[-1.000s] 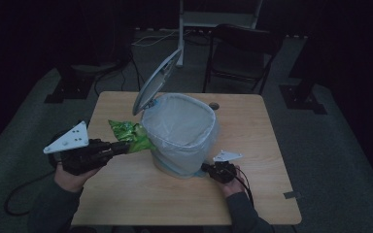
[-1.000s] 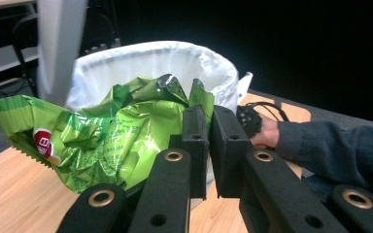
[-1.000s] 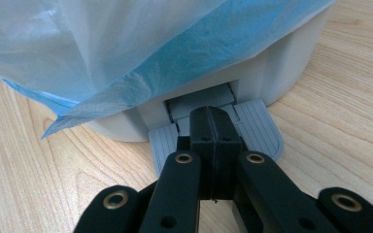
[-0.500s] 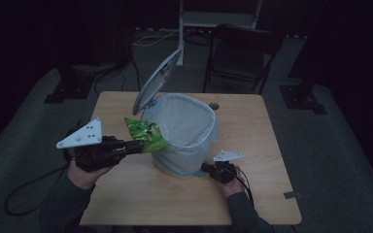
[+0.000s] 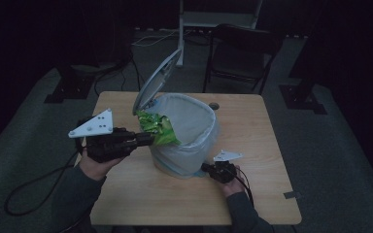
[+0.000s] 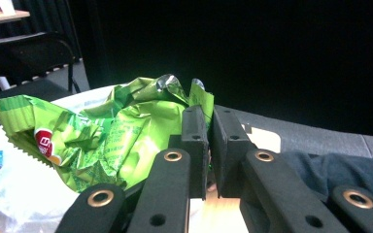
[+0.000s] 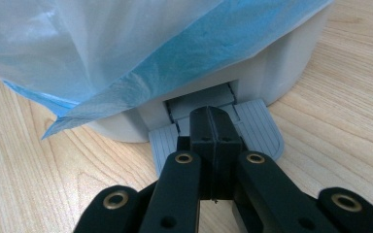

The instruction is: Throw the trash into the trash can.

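Observation:
A grey pedal bin (image 5: 187, 141) lined with a pale blue bag (image 7: 126, 53) stands mid-table, its lid (image 5: 156, 80) raised. My left gripper (image 5: 148, 139) is shut on a crumpled green snack wrapper (image 5: 158, 129) (image 6: 111, 136), held at the bin's left rim, partly over the opening. My left gripper (image 6: 207, 145) pinches the wrapper's right edge. My right gripper (image 5: 208, 168) (image 7: 212, 145) is shut with nothing between its jaws. Its tips press down on the bin's grey foot pedal (image 7: 260, 131) at the base.
The wooden table (image 5: 252, 141) has bare surface to the right of and in front of the bin. A small dark round object (image 5: 214, 106) lies behind the bin. A black chair (image 5: 240, 53) and stand legs sit beyond the far edge.
My left gripper has lifted the green wrapper up and rightward, from beside the bin to its rim. The right gripper has stayed on the pedal and the lid has stayed up.

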Demonstrator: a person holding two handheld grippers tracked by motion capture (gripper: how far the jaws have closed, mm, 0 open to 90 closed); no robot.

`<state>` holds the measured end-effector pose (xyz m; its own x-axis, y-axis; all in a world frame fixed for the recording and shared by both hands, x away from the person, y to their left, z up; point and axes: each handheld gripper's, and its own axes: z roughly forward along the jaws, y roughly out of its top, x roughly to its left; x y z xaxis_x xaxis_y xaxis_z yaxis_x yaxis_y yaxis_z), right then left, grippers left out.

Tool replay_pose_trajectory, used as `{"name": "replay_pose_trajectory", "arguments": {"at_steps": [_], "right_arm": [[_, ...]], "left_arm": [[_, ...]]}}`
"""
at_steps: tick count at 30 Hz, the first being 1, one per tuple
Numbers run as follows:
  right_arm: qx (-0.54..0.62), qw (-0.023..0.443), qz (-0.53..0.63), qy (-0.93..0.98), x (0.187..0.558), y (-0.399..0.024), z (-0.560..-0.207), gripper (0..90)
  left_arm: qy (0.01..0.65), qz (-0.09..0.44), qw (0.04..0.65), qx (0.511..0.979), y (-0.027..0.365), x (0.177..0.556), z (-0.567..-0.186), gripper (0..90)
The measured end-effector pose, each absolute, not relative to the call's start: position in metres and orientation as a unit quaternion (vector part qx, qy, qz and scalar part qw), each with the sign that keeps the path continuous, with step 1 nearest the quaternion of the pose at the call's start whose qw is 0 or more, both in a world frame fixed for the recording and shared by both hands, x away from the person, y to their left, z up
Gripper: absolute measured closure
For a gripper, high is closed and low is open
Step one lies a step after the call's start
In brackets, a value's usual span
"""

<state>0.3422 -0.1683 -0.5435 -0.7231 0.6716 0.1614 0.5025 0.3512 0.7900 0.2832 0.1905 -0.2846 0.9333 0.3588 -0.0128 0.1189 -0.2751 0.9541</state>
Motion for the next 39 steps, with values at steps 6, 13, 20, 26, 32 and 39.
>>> {"name": "replay_pose_trajectory", "arguments": {"at_steps": [6, 13, 20, 26, 32, 39], "right_arm": [[0.36, 0.096, 0.441, 0.817, 0.342, -0.168, -0.543, 90.0], [0.359, 0.096, 0.441, 0.817, 0.342, -0.168, -0.543, 89.9], [0.358, 0.097, 0.44, 0.817, 0.342, -0.168, -0.543, 89.9], [0.359, 0.097, 0.44, 0.817, 0.342, -0.168, -0.543, 89.9], [0.358, 0.097, 0.44, 0.818, 0.342, -0.168, -0.543, 90.0], [0.359, 0.097, 0.44, 0.817, 0.342, -0.168, -0.543, 89.9]], "left_arm": [[0.159, 0.106, 0.585, 0.788, 0.185, 0.295, -0.285, 85.0], [0.165, 0.111, 0.586, 0.785, 0.176, 0.305, -0.284, 84.6], [0.16, 0.113, 0.58, 0.79, 0.162, 0.312, -0.282, 84.5], [0.158, 0.109, 0.575, 0.795, 0.15, 0.32, -0.284, 85.2], [0.166, 0.107, 0.57, 0.798, 0.147, 0.327, -0.289, 77.2], [0.18, 0.128, 0.563, 0.796, 0.164, 0.312, -0.293, 67.3]]}}
